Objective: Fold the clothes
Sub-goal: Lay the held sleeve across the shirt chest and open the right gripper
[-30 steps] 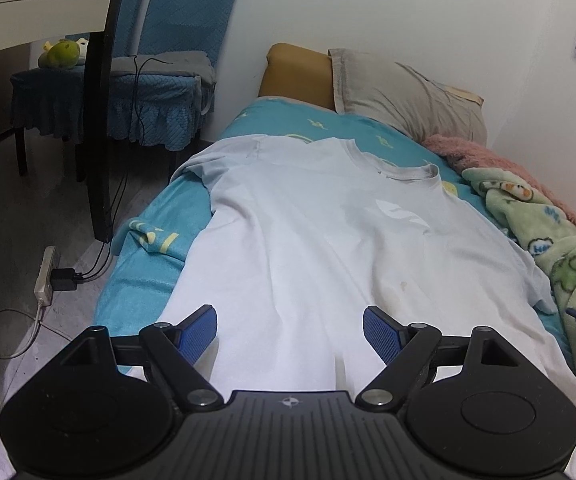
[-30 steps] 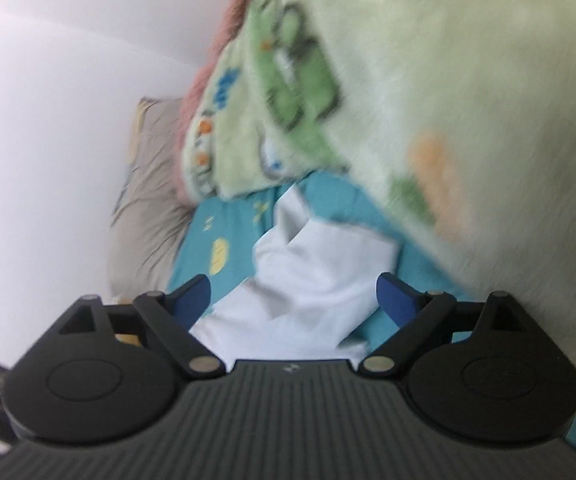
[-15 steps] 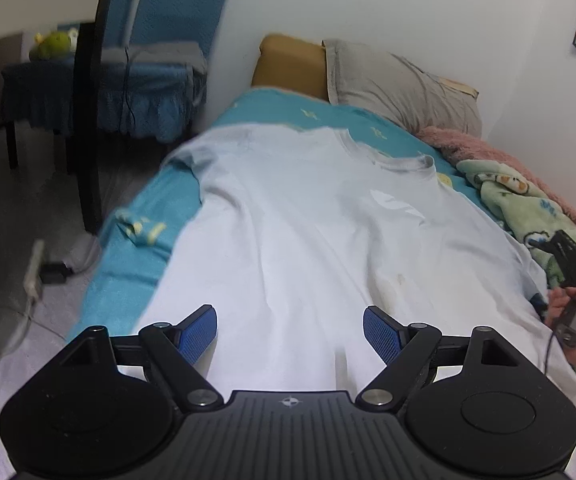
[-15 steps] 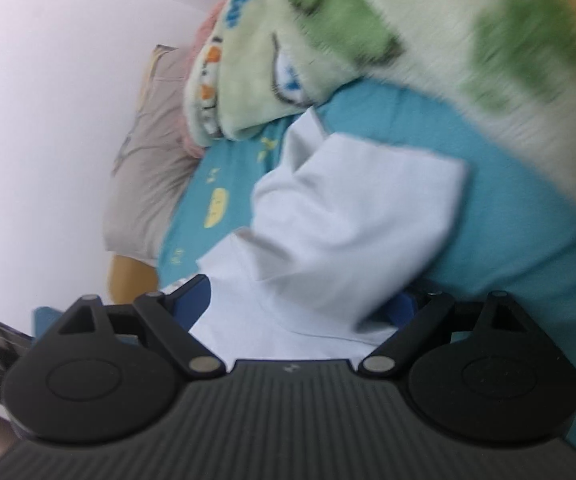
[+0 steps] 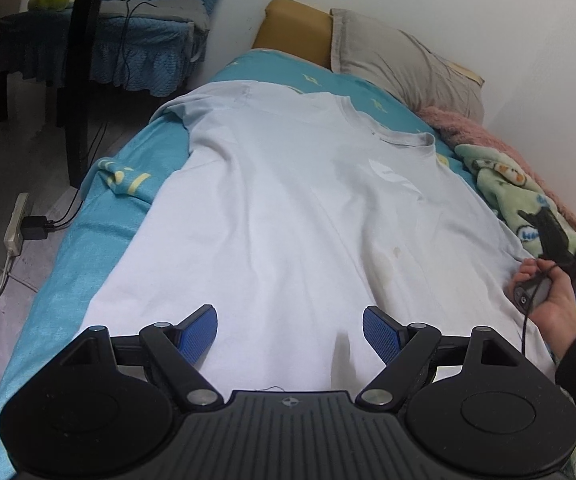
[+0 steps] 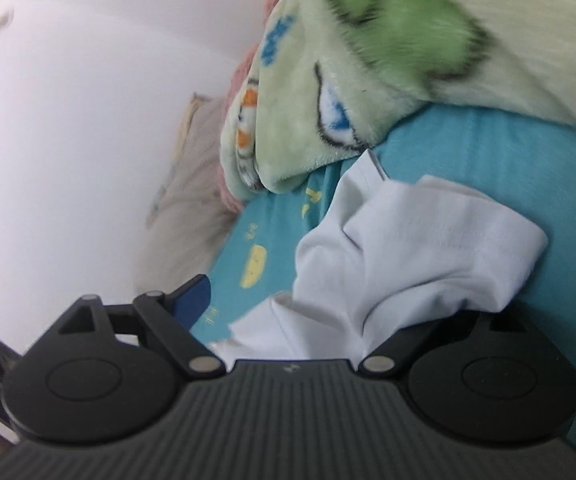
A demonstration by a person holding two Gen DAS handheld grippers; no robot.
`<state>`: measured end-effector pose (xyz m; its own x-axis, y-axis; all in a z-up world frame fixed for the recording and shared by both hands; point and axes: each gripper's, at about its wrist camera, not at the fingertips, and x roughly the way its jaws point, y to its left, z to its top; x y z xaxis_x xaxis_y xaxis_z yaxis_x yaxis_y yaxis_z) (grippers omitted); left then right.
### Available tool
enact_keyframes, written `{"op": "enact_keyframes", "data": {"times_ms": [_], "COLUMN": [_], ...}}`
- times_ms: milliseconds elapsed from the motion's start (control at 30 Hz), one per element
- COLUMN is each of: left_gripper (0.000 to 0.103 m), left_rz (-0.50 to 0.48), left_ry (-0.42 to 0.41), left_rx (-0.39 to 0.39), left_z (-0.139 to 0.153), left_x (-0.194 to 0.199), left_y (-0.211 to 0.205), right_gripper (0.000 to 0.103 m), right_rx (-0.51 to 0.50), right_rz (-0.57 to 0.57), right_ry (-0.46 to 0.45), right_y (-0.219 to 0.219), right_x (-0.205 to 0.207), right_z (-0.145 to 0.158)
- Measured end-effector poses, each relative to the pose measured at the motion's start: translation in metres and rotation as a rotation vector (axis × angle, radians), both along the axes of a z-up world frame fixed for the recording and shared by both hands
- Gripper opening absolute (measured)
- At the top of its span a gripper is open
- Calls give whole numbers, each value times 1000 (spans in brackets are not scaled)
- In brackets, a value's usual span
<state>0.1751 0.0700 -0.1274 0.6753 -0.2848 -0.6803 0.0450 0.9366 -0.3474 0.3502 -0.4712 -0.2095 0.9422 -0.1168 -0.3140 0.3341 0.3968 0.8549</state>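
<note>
A white T-shirt point(image 5: 296, 208) lies spread flat, front up, on the teal bed sheet point(image 5: 100, 216), collar toward the pillows. My left gripper point(image 5: 290, 330) is open and empty, hovering over the shirt's bottom hem. The right gripper point(image 5: 556, 252) shows in the left wrist view at the shirt's right sleeve, held in a hand. In the right wrist view my right gripper point(image 6: 320, 312) is open around the rumpled white sleeve point(image 6: 400, 260); the sleeve hides its right finger.
A green patterned blanket point(image 6: 428, 60) and a pink one point(image 5: 488, 132) lie along the bed's right side by the wall. Pillows point(image 5: 400, 64) sit at the head. A chair point(image 5: 120, 40) and a power strip point(image 5: 16, 224) with cables stand on the floor to the left.
My right gripper has moved down onto the shirt's right sleeve, which now fills the space between its fingers. The left gripper stayed over the hem, shifting slightly.
</note>
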Motion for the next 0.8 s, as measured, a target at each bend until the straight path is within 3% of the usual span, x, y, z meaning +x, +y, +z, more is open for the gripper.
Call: {"op": "enact_keyframes", "data": {"times_ms": [100,200,267,333,400,600,800], "left_gripper": [82,82,82,82,82,82,82], "left_rz": [3,14,20,24,25,30,76], "left_ry": [3,7,5,2,-1,-38,-78], "left_rx": [-8,-27,-39,-40,-35,-23,-8], "left_z": [-1,-1,0,1,1,12,28], "left_x": [1,3,4,5,6,5,0], "left_y": [1,4,5,5,4,8,24], "right_gripper": [90,86,41,9,9,7,7], "right_rx": [-10,-85,-129,-174,-219,-502,-761], "right_rz": [-17,25,61,64,64,68,62], "right_ry": [63,123,213,234,247,220,231], "right_y": [-5,-9,-12,-14,-16,16,85], "right_x": [16,35,49,52,53,45,47], "right_z": [7,12,16,28,40,117,189]}}
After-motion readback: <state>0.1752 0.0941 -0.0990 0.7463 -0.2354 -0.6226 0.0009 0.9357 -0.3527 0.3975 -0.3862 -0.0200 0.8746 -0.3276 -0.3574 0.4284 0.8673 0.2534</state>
